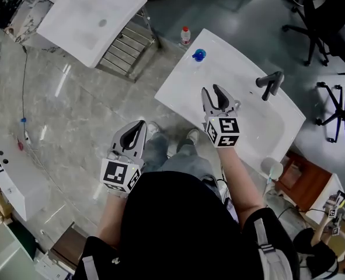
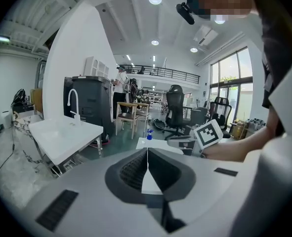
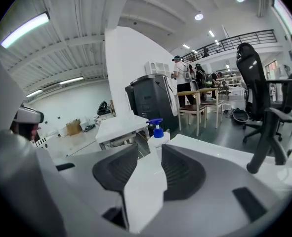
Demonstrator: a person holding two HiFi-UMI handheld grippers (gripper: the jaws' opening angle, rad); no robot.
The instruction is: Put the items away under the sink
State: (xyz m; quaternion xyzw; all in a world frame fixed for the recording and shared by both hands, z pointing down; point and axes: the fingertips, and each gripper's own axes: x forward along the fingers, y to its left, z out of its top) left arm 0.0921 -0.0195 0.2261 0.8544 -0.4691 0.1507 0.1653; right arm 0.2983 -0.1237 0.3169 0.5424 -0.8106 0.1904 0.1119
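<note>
A white soap bottle with a blue pump [image 1: 199, 55] stands at the far left corner of the white sink top [image 1: 242, 69], left of the black faucet [image 1: 269, 85]. My right gripper [image 1: 212, 88] hovers over the sink top, short of the bottle, open and empty. In the right gripper view the bottle [image 3: 157, 132] shows ahead through the gap between the jaws of the right gripper [image 3: 149, 149]. My left gripper [image 1: 140, 123] hangs over the floor by the person's legs, shut on nothing. In the left gripper view the left gripper [image 2: 147, 150] has its jaws pressed together.
A small red-capped bottle [image 1: 185, 35] stands on the floor beyond the sink. A second white sink on a metal frame [image 1: 90, 16] sits at upper left. Black office chairs [image 1: 321, 22] stand at right. A wooden box [image 1: 300, 177] and a pale cup [image 1: 271, 168] are at lower right.
</note>
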